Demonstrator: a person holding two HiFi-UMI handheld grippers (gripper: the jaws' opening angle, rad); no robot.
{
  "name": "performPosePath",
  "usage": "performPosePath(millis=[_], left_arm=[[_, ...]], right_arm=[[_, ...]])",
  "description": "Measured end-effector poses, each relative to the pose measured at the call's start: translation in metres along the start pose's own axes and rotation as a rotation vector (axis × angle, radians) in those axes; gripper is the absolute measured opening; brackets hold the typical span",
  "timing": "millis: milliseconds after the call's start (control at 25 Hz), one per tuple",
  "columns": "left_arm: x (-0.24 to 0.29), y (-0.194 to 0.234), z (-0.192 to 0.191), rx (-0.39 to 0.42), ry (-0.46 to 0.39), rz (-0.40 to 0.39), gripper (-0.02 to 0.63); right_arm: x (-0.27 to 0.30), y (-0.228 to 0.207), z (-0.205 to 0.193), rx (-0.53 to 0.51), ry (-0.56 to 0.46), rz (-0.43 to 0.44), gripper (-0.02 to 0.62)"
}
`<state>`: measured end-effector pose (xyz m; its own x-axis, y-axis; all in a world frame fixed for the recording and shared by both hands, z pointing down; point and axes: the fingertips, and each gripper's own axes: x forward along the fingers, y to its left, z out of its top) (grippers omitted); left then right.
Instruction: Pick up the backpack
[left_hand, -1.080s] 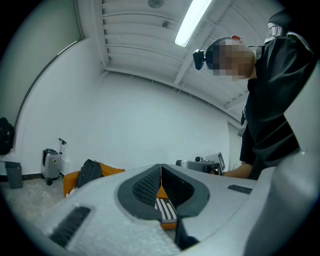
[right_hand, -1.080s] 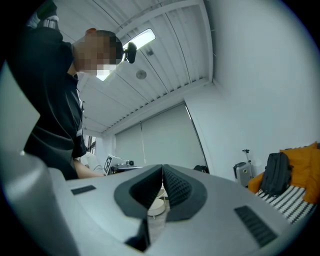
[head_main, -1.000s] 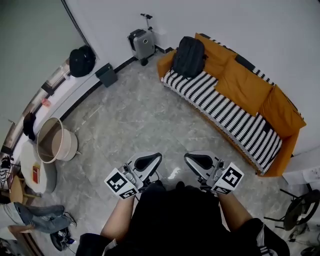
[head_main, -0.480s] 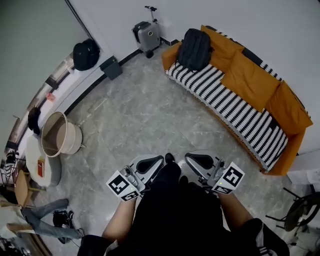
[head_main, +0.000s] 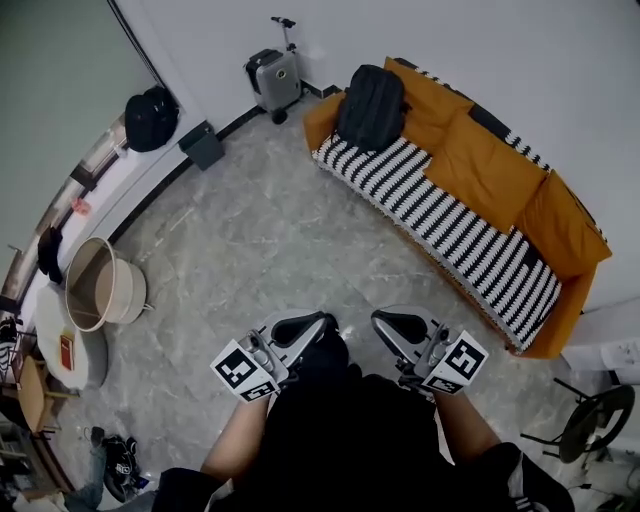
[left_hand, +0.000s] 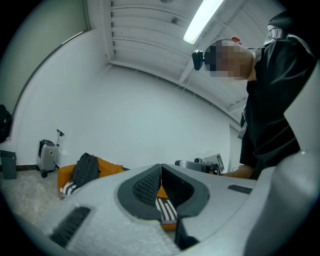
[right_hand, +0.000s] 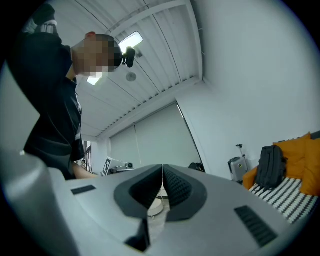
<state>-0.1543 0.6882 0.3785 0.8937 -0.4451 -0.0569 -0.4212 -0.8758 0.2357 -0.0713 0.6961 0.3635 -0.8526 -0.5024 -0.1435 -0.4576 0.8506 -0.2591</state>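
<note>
Head view: approach phase, backpack not yet within reach

1. Change. Against the earlier head views, the whole room sits differently in the frame: the sofa (head_main: 480, 170) and the basket (head_main: 100, 285) lie further left than half a second ago. The dark foot that reached forward between the two tools at that point is now drawn back under the body. The clothing on the floor at lower left has almost left the frame. Both tools keep the same place in the frame throughout.

2. Meaning for the task. This reads as the person stepping across the floor, not as any handling. The pick-up itself has not begun.

3. Task item. The backpack (head_main: 370, 105) stands upright on the striped seat at the far end of the sofa, leaning on the orange cushions. It is well apart from both tools, with open floor between. A suitcase (head_main: 272, 80) stands near that end of the sofa, against the wall.

4. Tool state.
- Left gripper (head_main: 300, 325): jaws fully together, nothing between them. It is held level in front of the body.
- Right gripper (head_main: 400, 322): jaws fully together and empty, held alongside the left.

5. Next requirement, as a judgement: close the remaining floor distance and open the jaws before contact.
</note>
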Motion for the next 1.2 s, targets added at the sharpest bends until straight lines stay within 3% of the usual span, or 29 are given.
performPosePath(millis=[760, 960, 1200], left_arm=[[0.070, 0.181, 0.053, -0.012, -0.054, -0.063, 0.023], [0.073, 0.215, 0.062, -0.016, -0.051, -0.094, 0.023], [0.079, 0.249, 0.057, -0.050, -0.049, -0.075, 0.023]], right_arm=[[0.124, -0.146, 0.049, -0.065, 0.032, -0.038, 0.028], [0.160, -0.169, 0.056, -0.067, 0.021, -0.054, 0.028], [0.181, -0.197, 0.056, -0.063, 0.035, -0.050, 0.028]])
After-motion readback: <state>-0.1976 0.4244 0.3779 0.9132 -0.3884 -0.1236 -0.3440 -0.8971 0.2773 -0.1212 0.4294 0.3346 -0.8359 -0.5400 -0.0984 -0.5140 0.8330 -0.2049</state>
